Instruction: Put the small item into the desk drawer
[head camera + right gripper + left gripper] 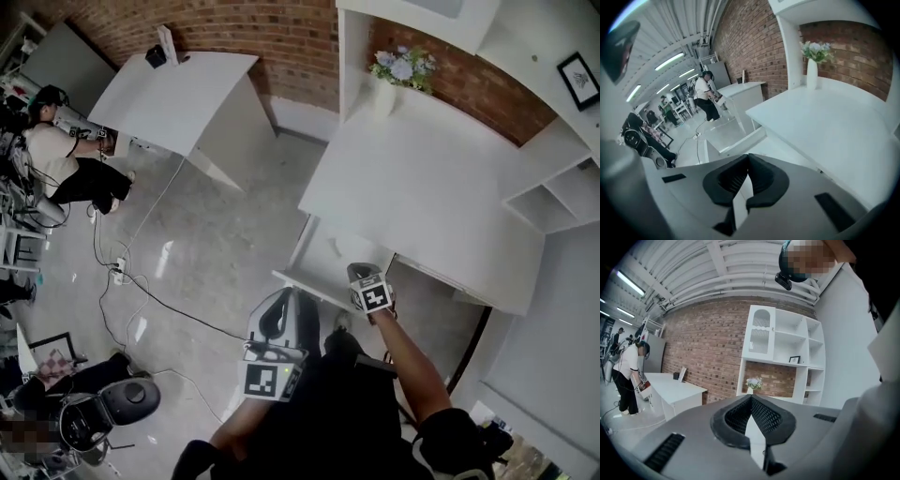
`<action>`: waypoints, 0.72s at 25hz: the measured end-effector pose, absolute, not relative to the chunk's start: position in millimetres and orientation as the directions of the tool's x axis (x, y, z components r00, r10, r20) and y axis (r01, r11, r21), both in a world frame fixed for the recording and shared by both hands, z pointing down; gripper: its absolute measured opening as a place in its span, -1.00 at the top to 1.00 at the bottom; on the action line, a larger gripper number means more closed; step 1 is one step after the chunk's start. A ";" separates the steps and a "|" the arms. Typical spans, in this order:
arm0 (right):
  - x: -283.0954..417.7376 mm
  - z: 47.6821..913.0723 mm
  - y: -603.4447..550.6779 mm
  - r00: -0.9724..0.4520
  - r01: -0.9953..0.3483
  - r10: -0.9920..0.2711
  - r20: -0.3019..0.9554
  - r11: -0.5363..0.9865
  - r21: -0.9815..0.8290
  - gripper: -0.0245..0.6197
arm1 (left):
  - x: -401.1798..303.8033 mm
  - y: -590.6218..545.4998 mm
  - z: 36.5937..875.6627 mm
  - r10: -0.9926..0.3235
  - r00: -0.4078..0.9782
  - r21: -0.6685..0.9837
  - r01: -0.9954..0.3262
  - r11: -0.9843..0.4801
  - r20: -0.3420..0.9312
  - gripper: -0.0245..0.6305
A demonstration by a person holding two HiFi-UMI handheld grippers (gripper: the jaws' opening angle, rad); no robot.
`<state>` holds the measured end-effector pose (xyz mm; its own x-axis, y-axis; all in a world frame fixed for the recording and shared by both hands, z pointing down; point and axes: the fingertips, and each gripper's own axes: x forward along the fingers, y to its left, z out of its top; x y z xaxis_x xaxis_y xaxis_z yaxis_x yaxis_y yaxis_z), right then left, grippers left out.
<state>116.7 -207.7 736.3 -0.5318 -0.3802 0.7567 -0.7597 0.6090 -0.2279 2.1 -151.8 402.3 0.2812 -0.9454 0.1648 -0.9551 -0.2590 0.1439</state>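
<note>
The white desk [422, 187] stands at centre right, and its drawer [323, 267] is pulled out toward me. My right gripper [371, 292] hangs just over the drawer's near right corner, shut, with nothing between its jaws. In the right gripper view the gripper [749, 157] points past the open drawer [729, 136] along the desk top [825, 122]. My left gripper [275, 349] is lower and to the left, above the floor, also shut and empty; in its own view the gripper [751, 397] faces the brick wall. I cannot make out the small item in any view.
A vase of flowers [401, 70] stands at the back of the desk, with a white shelf unit [553, 197] at its right. A second white table [173, 94] is at the far left, a person [56, 150] beside it. Cables [122, 272] cross the floor, and a black machine [103, 408] sits lower left.
</note>
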 end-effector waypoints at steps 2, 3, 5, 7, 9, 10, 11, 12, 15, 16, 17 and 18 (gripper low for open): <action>127.8 714.6 -203.0 -0.544 -0.772 -0.415 0.729 0.588 -0.241 0.88 | 3.3 -139.9 395.8 -0.949 0.273 0.133 -0.958 -0.253 0.156 0.85; 132.3 704.4 -200.9 -0.548 -0.776 -0.431 0.717 0.582 -0.243 0.88 | 3.1 -136.9 391.2 -0.952 0.269 0.130 -0.959 -0.251 0.147 0.85; 138.5 684.3 -196.6 -0.552 -0.783 -0.459 0.696 0.574 -0.242 0.88 | 1.0 -134.2 380.5 -0.956 0.264 0.130 -0.960 -0.248 0.129 0.85; 139.8 662.2 -193.2 -0.553 -0.789 -0.491 0.673 0.569 -0.233 0.88 | -5.0 -131.7 372.2 -0.961 0.253 0.142 -0.961 -0.238 0.108 0.85; 137.3 636.5 -189.9 -0.557 -0.795 -0.528 0.642 0.563 -0.227 0.88 | -13.1 -128.8 366.4 -0.967 0.237 0.150 -0.964 -0.222 0.093 0.85; 135.3 622.7 -187.9 -0.558 -0.799 -0.548 0.624 0.558 -0.224 0.88 | -16.8 -127.6 365.2 -0.968 0.233 0.150 -0.964 -0.218 0.091 0.85; 133.1 608.6 -185.9 -0.558 -0.803 -0.569 0.604 0.554 -0.220 0.88 | -19.7 -127.1 364.8 -0.967 0.235 0.148 -0.964 -0.220 0.093 0.85; 131.3 594.3 -183.8 -0.556 -0.808 -0.591 0.584 0.548 -0.215 0.88 | -22.1 -127.4 364.4 -0.965 0.244 0.145 -0.963 -0.229 0.095 0.85; 127.3 551.5 -174.8 -0.542 -0.828 -0.655 0.527 0.525 -0.198 0.88 | -30.5 -126.2 362.6 -0.960 0.267 0.155 -0.955 -0.252 0.086 0.85; 125.5 537.7 -170.4 -0.535 -0.834 -0.674 0.510 0.516 -0.193 0.88 | -34.3 -124.5 361.3 -0.958 0.276 0.155 -0.953 -0.262 0.079 0.85; 123.2 524.3 -165.7 -0.529 -0.840 -0.690 0.493 0.509 -0.188 0.88 | -38.6 -122.6 360.5 -0.956 0.284 0.155 -0.950 -0.270 0.078 0.85; 120.3 511.1 -161.0 -0.526 -0.843 -0.704 0.477 0.505 -0.183 0.88 | -43.1 -120.8 360.6 -0.954 0.289 0.160 -0.948 -0.274 0.080 0.85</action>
